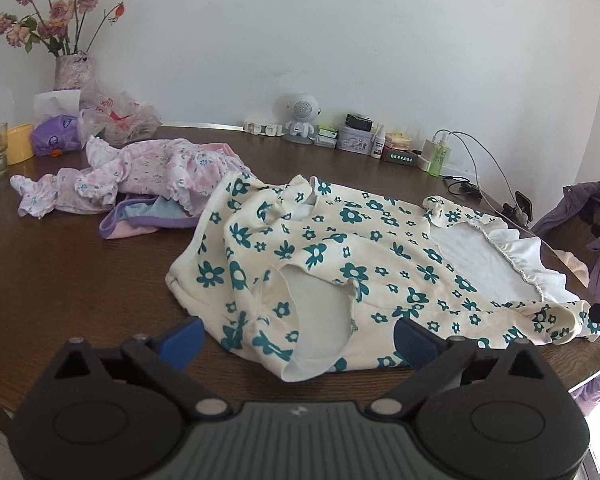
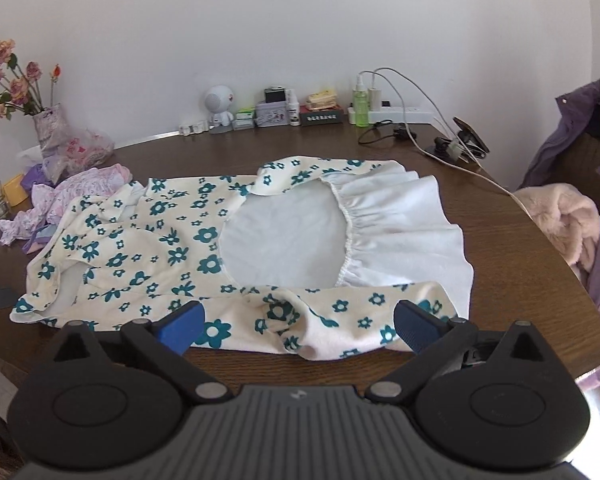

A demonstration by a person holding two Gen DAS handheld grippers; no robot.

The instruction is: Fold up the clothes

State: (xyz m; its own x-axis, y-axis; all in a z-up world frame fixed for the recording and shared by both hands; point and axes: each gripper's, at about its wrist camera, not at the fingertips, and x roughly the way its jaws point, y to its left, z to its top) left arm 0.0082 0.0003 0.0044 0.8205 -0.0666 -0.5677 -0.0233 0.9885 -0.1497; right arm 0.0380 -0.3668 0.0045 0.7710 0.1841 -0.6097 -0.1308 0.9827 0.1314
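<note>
The left gripper (image 1: 298, 338) stands spread wide, nothing between its blue pads (image 1: 184, 340), poised over the near hem of a cream dress with teal flowers (image 1: 340, 256). The right gripper (image 2: 300, 328) gapes equally wide and grips nothing, above the dress's near sleeve (image 2: 292, 320). The dress lies flat across a dark wooden table (image 1: 60, 280), its white ruffled collar (image 2: 400, 224) toward the right. Beyond it sits a heap of pink floral clothes (image 1: 140, 176), apparently unfolded. A vase of roses (image 1: 70, 68) stands against the wall.
</note>
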